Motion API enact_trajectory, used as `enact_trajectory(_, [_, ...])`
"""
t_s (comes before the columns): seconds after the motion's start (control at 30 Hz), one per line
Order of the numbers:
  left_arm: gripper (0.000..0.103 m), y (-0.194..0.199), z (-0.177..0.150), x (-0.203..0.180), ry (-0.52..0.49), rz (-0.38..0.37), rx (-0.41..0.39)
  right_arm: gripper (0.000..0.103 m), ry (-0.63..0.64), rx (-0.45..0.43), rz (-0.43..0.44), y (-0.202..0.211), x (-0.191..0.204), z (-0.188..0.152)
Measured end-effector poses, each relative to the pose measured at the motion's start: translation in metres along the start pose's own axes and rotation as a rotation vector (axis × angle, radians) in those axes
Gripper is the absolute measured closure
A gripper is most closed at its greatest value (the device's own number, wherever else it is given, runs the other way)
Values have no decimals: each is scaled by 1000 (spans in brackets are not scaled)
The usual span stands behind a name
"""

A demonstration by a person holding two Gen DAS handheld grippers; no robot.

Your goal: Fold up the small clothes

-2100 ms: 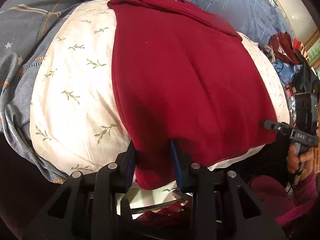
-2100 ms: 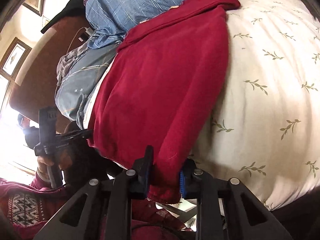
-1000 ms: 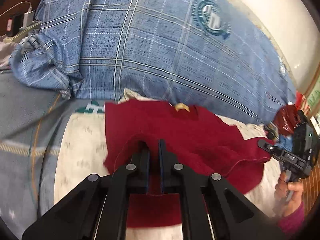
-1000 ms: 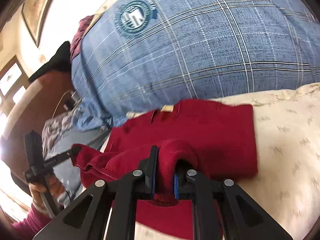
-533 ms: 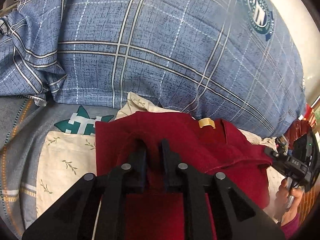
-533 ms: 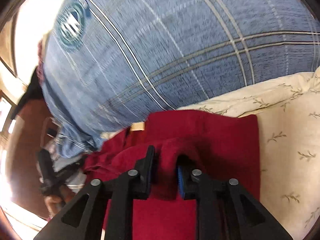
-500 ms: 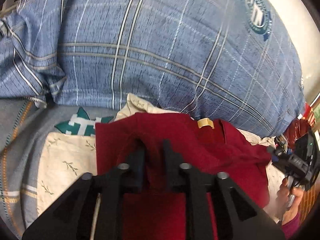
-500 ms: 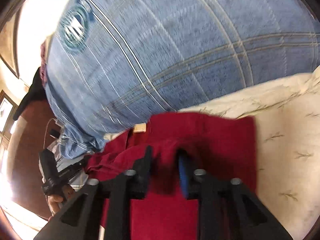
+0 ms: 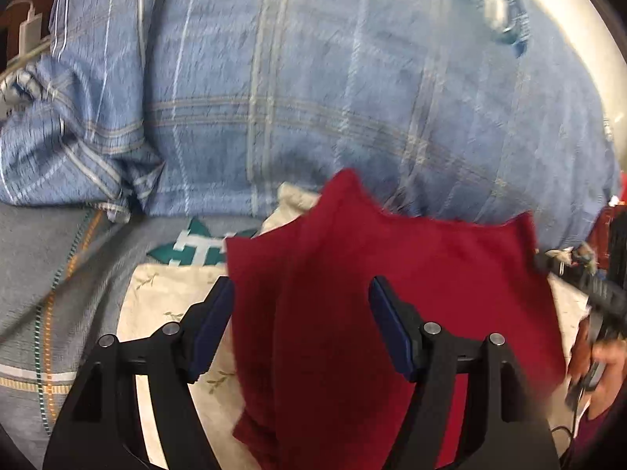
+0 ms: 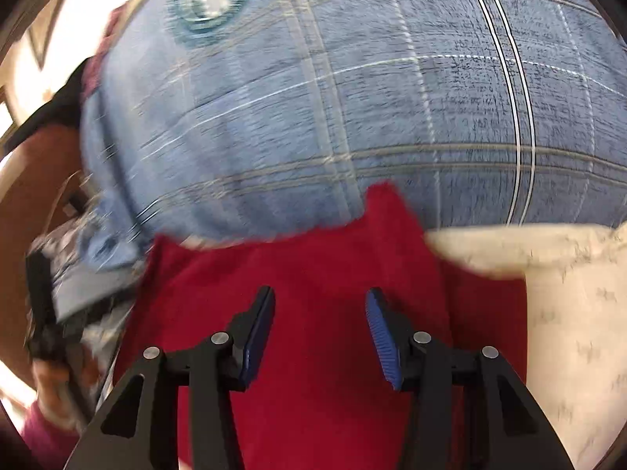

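A dark red garment lies folded over on a cream leaf-print pillow; it also shows in the right wrist view. My left gripper is open, with its jaws wide apart over the garment's left part, and holds nothing. My right gripper is open over the garment's right part and is empty too. Both views are motion-blurred. The right gripper also shows at the right edge of the left wrist view.
A big blue plaid pillow stands just behind the garment, also in the right wrist view. A grey patterned blanket lies at the left. A charger and cable sit at the far left. Dark red clutter is at the right.
Both grippers carried the garment's near edge up toward the plaid pillow, folding it over. Both have since opened and let the cloth go.
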State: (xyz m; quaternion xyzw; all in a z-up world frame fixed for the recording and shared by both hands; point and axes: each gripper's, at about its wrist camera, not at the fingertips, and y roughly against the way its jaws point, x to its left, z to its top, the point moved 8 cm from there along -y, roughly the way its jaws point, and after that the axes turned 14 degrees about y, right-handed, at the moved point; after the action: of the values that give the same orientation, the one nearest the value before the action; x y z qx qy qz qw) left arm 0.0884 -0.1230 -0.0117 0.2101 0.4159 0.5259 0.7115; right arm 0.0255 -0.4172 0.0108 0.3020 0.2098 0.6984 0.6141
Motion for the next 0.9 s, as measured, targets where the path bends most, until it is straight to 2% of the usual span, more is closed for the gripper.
enact_trajectory(0.07, [33,-15,-3,14,10,58,29,54,-28,45,-99,-23,-24,7])
enact_trajectory(0.13, [33,-27,-5,24,26,70,55,56,-60,109,-162,-44,-47,3])
enact_trajectory(0.23, [30,-33,-5,28,49,56,61,56,-118,146,-169,-67,-65,-11])
enact_trajectory(0.43, [30,-19,-7,23,20,81,45,51,-104,90,-171,-38,-44,-7])
enact_trajectory(0.53, [30,2,-10,20,3,92,46,51,-36,58,-66,-12,1,-3])
enact_trajectory(0.63, [30,30,-17,18,-21,123,36,51,83,52,17,-7,60,5])
enact_trajectory(0.73, [30,53,-36,25,-26,125,51,55,191,60,98,-38,126,21])
enact_trajectory(0.8, [30,62,-48,32,-10,129,71,61,256,75,107,-59,161,24])
enact_trajectory(0.83, [30,63,-54,37,8,121,84,67,281,88,109,-72,178,24])
enact_trajectory(0.9, [30,63,-67,40,36,98,93,70,310,105,116,-95,203,27])
